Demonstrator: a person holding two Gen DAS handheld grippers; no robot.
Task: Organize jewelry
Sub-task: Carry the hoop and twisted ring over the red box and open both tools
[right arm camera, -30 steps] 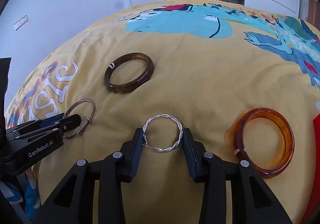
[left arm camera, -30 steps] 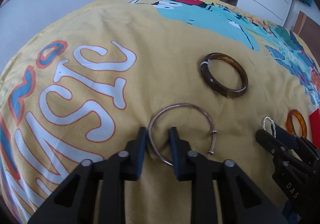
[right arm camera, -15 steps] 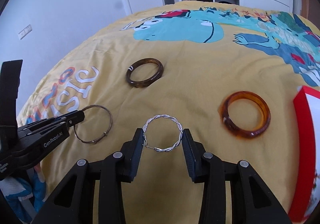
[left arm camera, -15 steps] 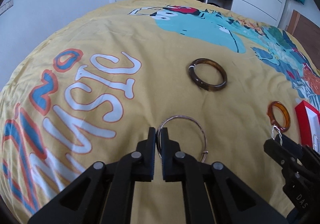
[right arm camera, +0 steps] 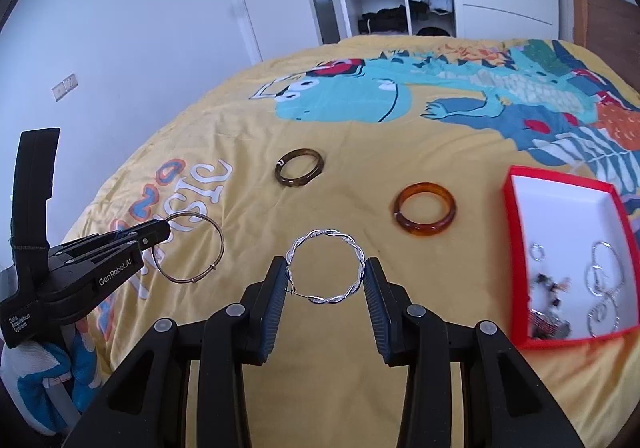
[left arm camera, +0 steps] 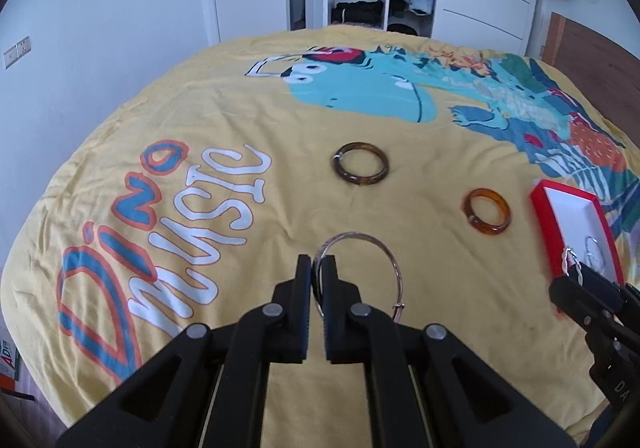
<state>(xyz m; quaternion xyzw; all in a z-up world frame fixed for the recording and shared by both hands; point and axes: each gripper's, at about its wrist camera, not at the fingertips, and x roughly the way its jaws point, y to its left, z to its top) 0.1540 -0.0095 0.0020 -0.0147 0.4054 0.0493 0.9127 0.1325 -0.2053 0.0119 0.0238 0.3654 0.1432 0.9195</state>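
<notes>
Right hand-held gripper: pinched across the twisted silver bangle, held flat above the bed.
Left hand-held gripper: pressed together on the rim of the thin wire bangle.
Red box: seen lying to the right of both, nearer the right gripper, long axis running away from the camera.
Judged: the right bangle was best placed to be carried rightward first.
</notes>
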